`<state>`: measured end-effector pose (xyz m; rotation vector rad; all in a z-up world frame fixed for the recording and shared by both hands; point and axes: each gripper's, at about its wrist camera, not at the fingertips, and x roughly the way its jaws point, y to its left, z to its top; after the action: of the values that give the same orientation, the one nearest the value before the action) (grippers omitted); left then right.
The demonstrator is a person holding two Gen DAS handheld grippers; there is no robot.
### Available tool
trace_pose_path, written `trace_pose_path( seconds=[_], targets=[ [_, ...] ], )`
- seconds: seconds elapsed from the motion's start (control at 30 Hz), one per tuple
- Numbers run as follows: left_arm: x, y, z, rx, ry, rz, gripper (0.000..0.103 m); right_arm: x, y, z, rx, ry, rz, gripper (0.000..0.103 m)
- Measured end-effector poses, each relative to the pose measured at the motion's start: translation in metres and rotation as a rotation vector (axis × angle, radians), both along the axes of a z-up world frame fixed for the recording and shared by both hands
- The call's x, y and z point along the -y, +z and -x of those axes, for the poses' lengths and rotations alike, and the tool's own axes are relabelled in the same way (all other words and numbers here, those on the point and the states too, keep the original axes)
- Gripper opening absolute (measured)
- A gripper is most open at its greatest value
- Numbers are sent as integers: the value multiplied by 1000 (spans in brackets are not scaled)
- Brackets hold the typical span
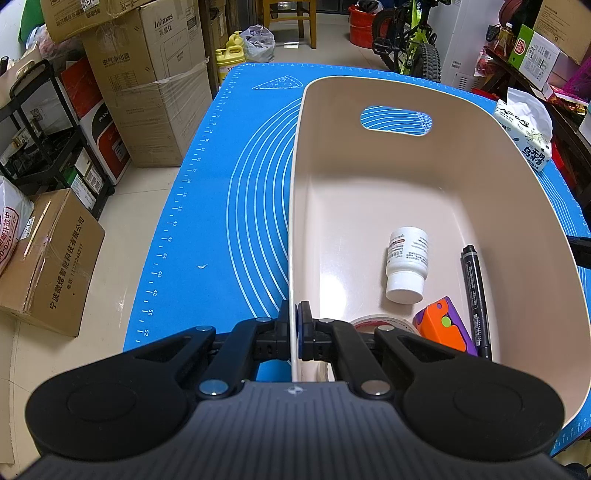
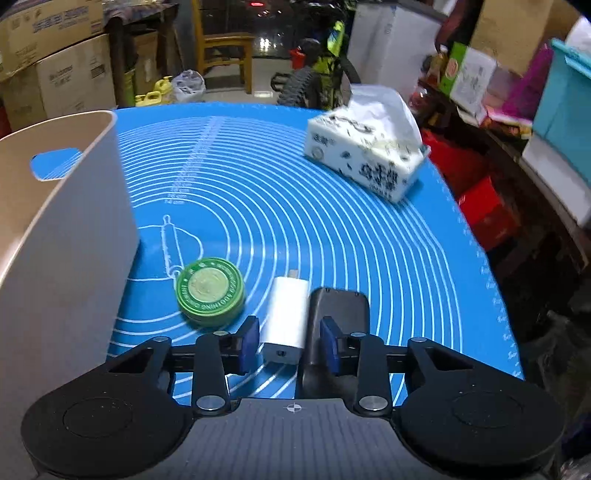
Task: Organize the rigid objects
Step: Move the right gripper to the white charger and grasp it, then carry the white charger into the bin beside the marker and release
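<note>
Left gripper (image 1: 294,332) clamped on bin (image 1: 480,155) wall. Right gripper (image 2: 288,341) part-open, straddling white charger (image 2: 286,319) on mat, apparently untouched. Pickup step; next: close, lift into bin.

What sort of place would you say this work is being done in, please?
Probably a home storeroom or garage used as a workspace: stacked cardboard boxes line the wall, a bicycle is parked behind the table, and a wooden chair stands on the tiled floor. The work surface is covered by a blue baking mat.
</note>
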<state>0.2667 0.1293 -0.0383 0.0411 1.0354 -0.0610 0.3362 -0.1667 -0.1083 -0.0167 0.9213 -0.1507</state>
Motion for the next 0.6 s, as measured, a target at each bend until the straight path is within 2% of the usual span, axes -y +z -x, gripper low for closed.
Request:
trace_pose_path(
  seconds=[0.13,0.17,0.37,0.6],
  targets=[
    [0,0,0,0,0,-1,4,1,-4,-3,11,10,-12,46],
    [0,0,0,0,-1,-3,4,1,-5,-4,7,16,-16,33],
    [0,1,0,0,-3,-6,4,-3,-5,0,32,52,3,32],
    [0,1,0,0,-3,-5,4,-6,11,6,80,68,6,32]
  ],
)
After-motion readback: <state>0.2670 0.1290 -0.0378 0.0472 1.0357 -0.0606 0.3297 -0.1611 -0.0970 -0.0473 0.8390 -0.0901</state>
